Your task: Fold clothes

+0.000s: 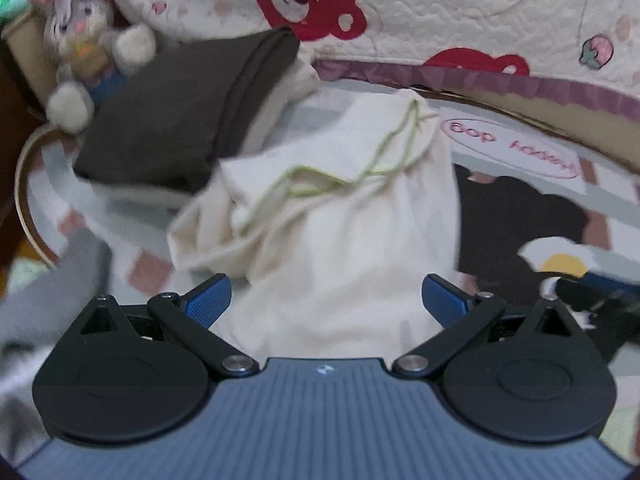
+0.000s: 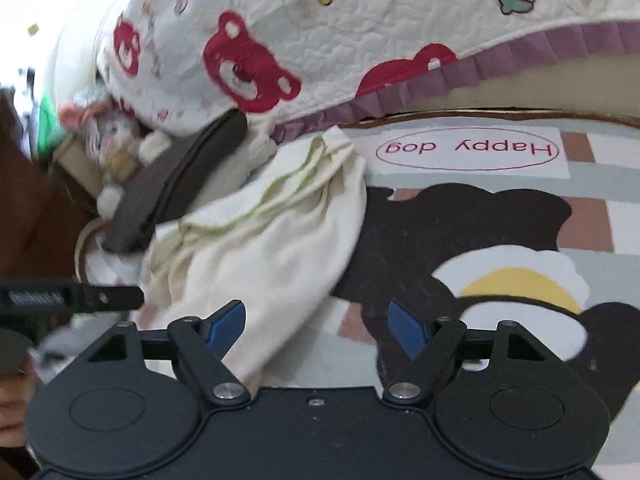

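A cream garment with green stitched trim [image 1: 320, 216] lies crumpled on a patterned bed sheet. It also shows in the right wrist view [image 2: 264, 240], left of centre. My left gripper [image 1: 326, 300] is open, its blue pads on either side of the garment's near end, holding nothing. My right gripper [image 2: 316, 330] is open and empty, its left pad over the garment's lower edge. The left gripper's black finger [image 2: 80, 298] shows at the left edge of the right wrist view.
A dark brown folded cloth [image 1: 176, 120] lies behind the garment, with a plush mouse toy [image 1: 84, 36] beside it. A quilt with red bears [image 2: 280, 40] is piled at the back. The sheet carries a "Happy dog" label [image 2: 468, 148] and a black dog print [image 2: 460, 232].
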### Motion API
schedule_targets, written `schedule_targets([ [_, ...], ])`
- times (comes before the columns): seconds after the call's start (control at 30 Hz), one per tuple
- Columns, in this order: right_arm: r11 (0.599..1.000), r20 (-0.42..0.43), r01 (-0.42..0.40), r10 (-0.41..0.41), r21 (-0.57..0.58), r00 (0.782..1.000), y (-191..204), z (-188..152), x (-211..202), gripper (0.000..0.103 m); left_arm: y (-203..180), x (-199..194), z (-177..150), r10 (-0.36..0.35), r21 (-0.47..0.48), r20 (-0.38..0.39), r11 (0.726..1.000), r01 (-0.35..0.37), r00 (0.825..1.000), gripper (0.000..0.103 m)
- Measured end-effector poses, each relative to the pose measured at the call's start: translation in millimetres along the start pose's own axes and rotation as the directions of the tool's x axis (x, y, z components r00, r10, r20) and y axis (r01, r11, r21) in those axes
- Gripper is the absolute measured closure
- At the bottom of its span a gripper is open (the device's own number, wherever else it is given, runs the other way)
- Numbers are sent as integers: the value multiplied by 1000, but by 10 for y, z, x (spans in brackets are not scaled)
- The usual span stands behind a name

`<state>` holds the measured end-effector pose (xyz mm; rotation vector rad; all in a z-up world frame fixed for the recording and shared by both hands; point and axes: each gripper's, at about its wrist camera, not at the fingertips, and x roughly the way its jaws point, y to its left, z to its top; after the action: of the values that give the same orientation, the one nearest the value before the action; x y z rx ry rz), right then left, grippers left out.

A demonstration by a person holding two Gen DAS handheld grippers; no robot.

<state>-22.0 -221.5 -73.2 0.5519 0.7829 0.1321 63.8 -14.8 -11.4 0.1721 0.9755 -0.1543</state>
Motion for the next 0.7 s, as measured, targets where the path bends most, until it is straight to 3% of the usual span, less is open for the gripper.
schedule_targets([
  [0.03,1000,-9,-22,22,12,1000,14,48,45,20,8,63,31,5,1,-9,1000,-5,1000,0],
  [0.17,992,-46,-106,109,63,993,66,237,232,20,122,385,100,-89,-125,-56,989,81,994,3],
  [0.33,970,-184,-146,182,195,966,71,316,743,20,309,688,148,22,-155,-97,987,-37,995,6],
  [0.4,956,-244,-153,215,249,946,97,306,947,22,452,711,153,8,-202,-86,979,-26,996,8],
  [0.47,949,-286,-172,248,264,926,142,297,1084,35,590,712,138,8,-249,-58,968,-22,998,13],
  [0.5,951,-297,-181,254,250,920,183,303,1145,46,625,728,120,25,-252,-45,967,-36,999,19],
  [0.53,957,-297,-183,246,224,923,232,302,1178,60,660,745,102,41,-255,-33,966,-49,999,24],
  [0.6,967,-282,-181,227,182,932,302,296,1227,75,724,814,39,13,-274,-26,962,-19,1000,33],
  [0.7,972,-268,-153,198,180,943,286,282,1295,74,814,919,-48,-66,-300,-2,952,63,998,36],
])
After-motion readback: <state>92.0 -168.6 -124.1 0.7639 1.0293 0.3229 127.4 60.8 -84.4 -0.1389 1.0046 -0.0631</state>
